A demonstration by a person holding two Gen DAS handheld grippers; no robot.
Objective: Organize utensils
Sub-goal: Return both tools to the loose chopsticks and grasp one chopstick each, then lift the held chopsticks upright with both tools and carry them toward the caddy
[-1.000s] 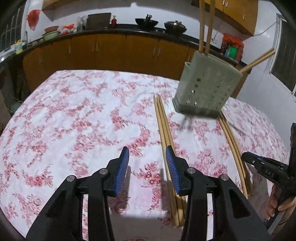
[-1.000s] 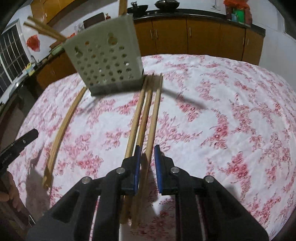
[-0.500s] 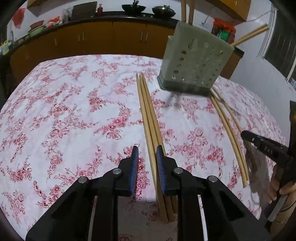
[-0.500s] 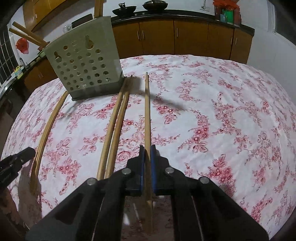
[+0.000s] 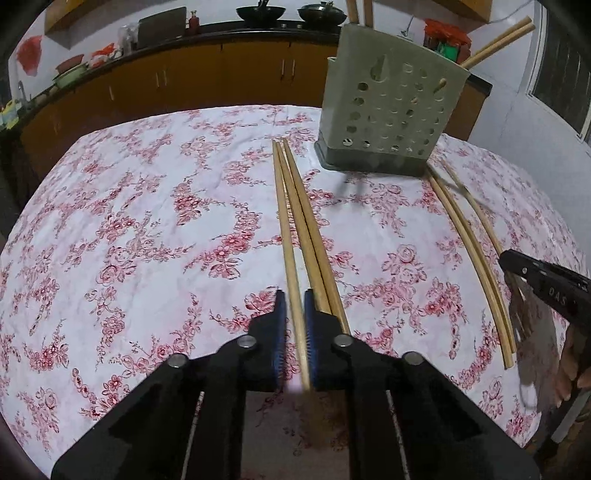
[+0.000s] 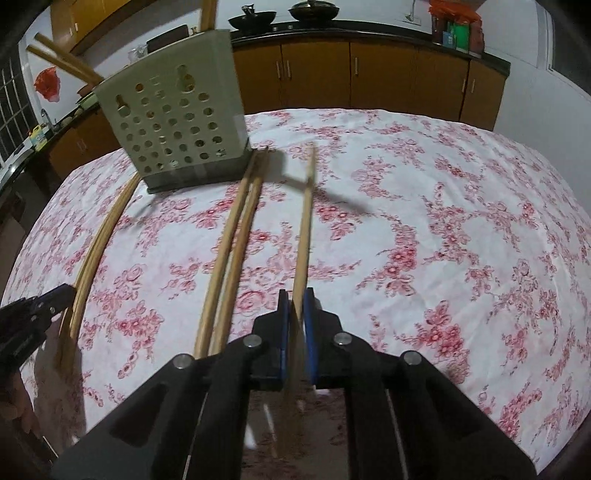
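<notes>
Between ribbed blue gripper [image 6: 295, 295] pads sits a slender round wooden chopstick [image 6: 306, 221].

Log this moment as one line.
left gripper: around leftmost chopstick, grip unclear | right gripper: shut on raised chopstick | holder: upright

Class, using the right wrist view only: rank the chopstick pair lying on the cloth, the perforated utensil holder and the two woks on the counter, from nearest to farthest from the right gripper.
From the right gripper:
1. Chopstick pair, on the cloth just left of it.
2. Utensil holder, upright at the table's far left.
3. Woks, on the back counter beyond the table.
</notes>
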